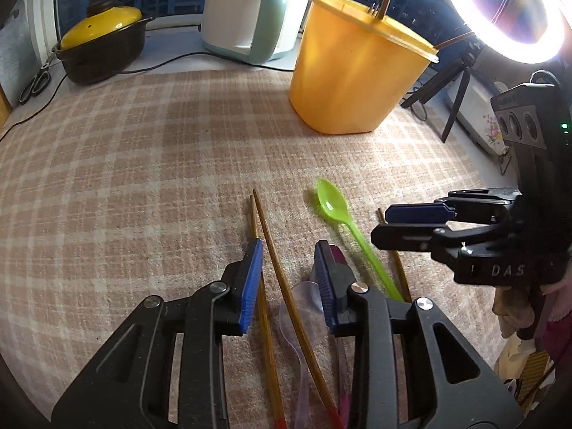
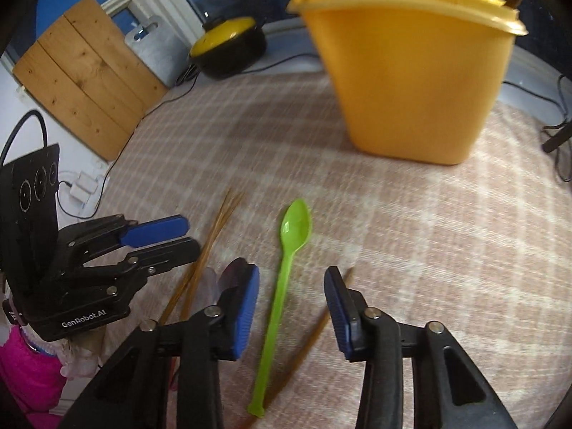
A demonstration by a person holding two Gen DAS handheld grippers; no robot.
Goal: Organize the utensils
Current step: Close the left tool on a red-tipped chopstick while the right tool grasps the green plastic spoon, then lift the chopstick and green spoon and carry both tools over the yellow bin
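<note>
A green plastic spoon (image 2: 295,223) lies on the checked cloth (image 1: 143,178), and my right gripper (image 2: 292,275) stands open astride its handle, pads clear of it. A brown chopstick (image 2: 314,329) lies under the right finger. In the left wrist view my left gripper (image 1: 287,250) is open over a pair of chopsticks (image 1: 271,236); one runs between the pads untouched, the other passes under the left finger. A clear spoon (image 1: 304,304) lies beneath them. The green spoon (image 1: 332,203) and right gripper (image 1: 380,224) show to the right. The yellow utensil container (image 1: 357,71) stands behind, with sticks poking out.
A black pot with a yellow lid (image 1: 103,46), a rice cooker (image 1: 250,14) and scissors (image 1: 35,82) sit along the back. A ring light (image 1: 511,10) on a tripod (image 1: 454,85) stands at the right. A wooden board (image 2: 82,75) leans at the left; cables trail nearby.
</note>
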